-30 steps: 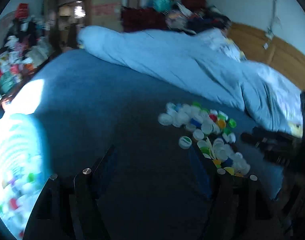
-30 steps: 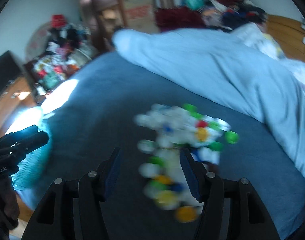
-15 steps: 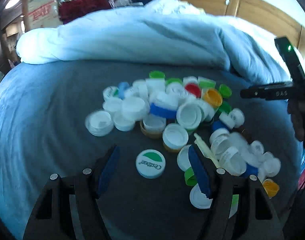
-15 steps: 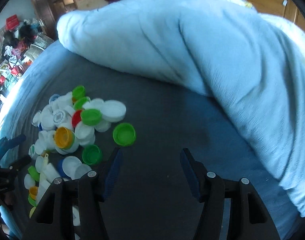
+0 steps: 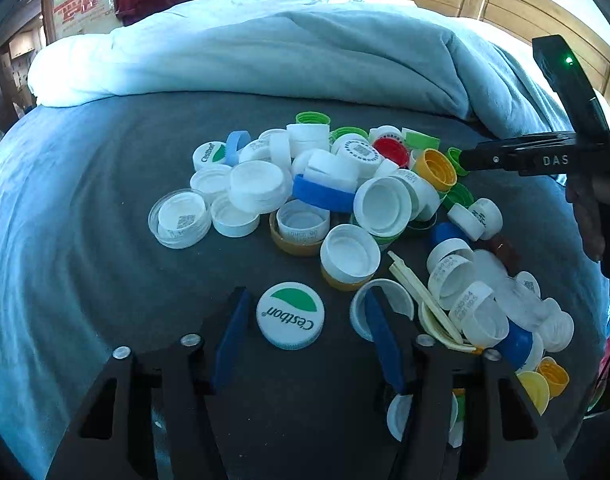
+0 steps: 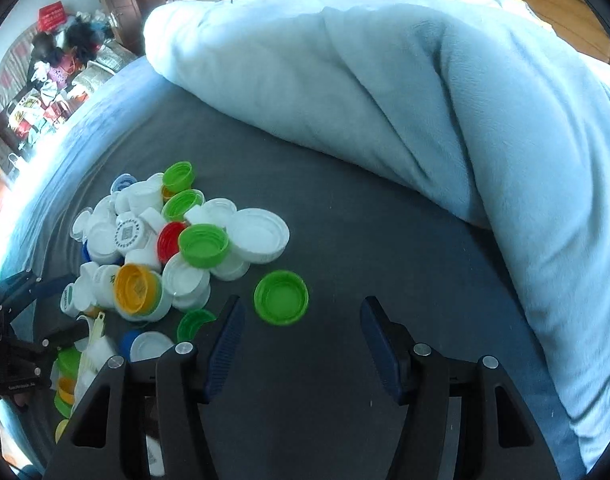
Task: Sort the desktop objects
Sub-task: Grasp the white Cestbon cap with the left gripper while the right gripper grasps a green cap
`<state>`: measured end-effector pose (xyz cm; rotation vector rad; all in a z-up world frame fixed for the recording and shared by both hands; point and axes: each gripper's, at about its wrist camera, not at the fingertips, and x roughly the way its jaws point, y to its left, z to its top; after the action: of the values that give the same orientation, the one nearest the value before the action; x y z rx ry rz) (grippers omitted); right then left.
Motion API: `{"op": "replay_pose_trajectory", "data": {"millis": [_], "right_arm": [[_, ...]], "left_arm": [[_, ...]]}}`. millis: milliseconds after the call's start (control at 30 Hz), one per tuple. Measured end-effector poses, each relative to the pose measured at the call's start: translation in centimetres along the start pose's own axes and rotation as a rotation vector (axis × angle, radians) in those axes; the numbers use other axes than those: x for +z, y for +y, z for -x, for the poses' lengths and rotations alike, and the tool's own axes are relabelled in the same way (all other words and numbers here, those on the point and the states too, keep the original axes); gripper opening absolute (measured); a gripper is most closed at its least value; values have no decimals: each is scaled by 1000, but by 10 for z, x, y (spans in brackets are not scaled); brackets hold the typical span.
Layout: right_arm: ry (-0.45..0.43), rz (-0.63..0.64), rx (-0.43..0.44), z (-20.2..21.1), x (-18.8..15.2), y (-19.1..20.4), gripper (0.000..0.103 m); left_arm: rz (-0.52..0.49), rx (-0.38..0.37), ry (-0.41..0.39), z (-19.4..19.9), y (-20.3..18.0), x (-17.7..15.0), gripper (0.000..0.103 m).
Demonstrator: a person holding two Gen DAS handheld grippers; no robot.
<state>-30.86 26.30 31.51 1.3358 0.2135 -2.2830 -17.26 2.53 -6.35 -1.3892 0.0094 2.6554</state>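
Note:
A pile of plastic bottle caps, mostly white with some green, blue, yellow and red, lies on the dark grey bed sheet. My left gripper points down at the pile's near edge. Its jaws are closing around a white cap with a green Cestbon mark, which lies flat between the blue pads with a gap on each side. In the right wrist view the pile sits to the left. My right gripper is open, and a lone green cap lies open side up just ahead of its fingertips.
A bunched light blue duvet runs across the bed behind and right of the caps. The right gripper's black body reaches in over the pile's right side. A cream plastic strip lies among the caps. Clutter stands beyond the bed's left edge.
Both grippers came down toward the bed. The left one closed in over the Cestbon cap and its jaws narrowed. The right one swung to the pile's right edge.

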Motion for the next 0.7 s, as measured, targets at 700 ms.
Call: {"op": "replay_pose_trajectory", "data": {"millis": [700], "right_arm": [[88,-31,-35,4,13,2,31]], "left_arm": [[111,70,59,22,-4,26,29]]}}
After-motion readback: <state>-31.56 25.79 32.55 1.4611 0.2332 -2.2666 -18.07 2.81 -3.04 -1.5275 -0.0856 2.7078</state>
